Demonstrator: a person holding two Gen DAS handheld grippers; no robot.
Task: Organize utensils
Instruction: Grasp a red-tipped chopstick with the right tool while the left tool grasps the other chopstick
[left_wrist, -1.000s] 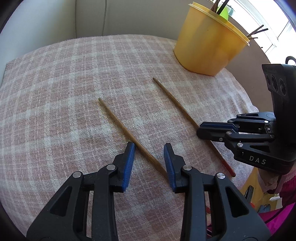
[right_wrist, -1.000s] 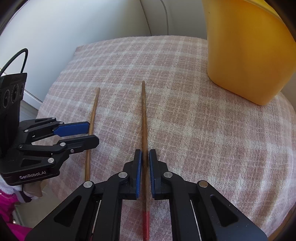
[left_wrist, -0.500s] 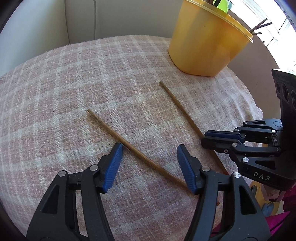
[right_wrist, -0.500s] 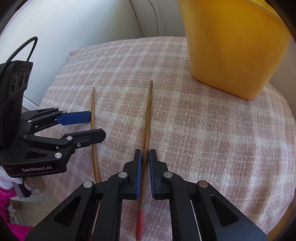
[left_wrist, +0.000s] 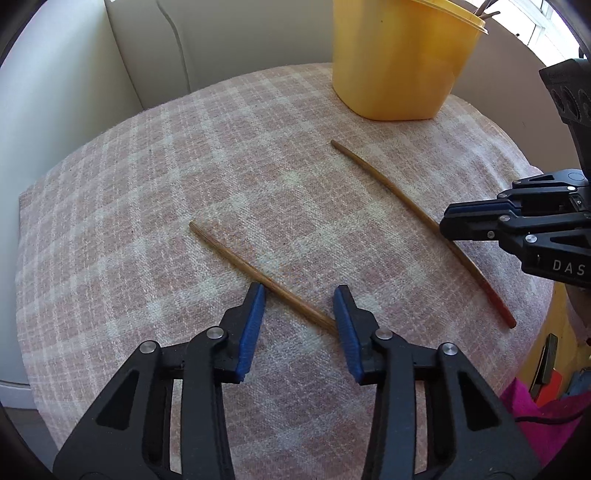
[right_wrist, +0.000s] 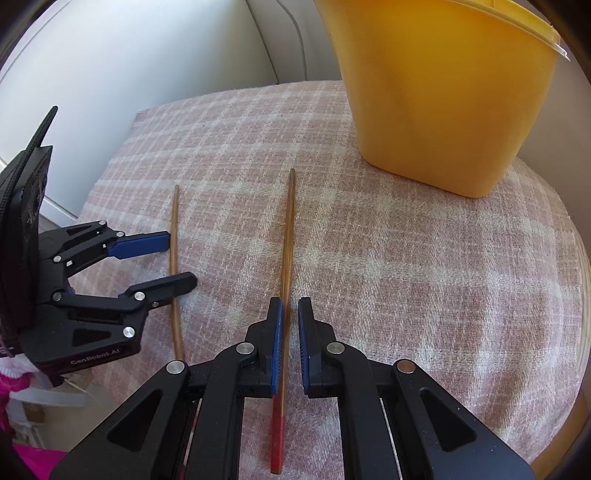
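2 wooden chopsticks lie on a pink checked cloth (left_wrist: 147, 206), well apart and roughly parallel. The red-tipped chopstick (right_wrist: 286, 258) is clamped between the narrow blue pads of the right gripper (right_wrist: 290, 314), its red end sticking out behind the jaws. The plain chopstick (left_wrist: 258, 275) lies flat on the cloth and crosses the gap of the left gripper (left_wrist: 299, 295), whose jaws are closing around it, the pads not yet pressing on it. Beyond both stands a yellow plastic tub (left_wrist: 399, 62) with sticks poking above its rim.
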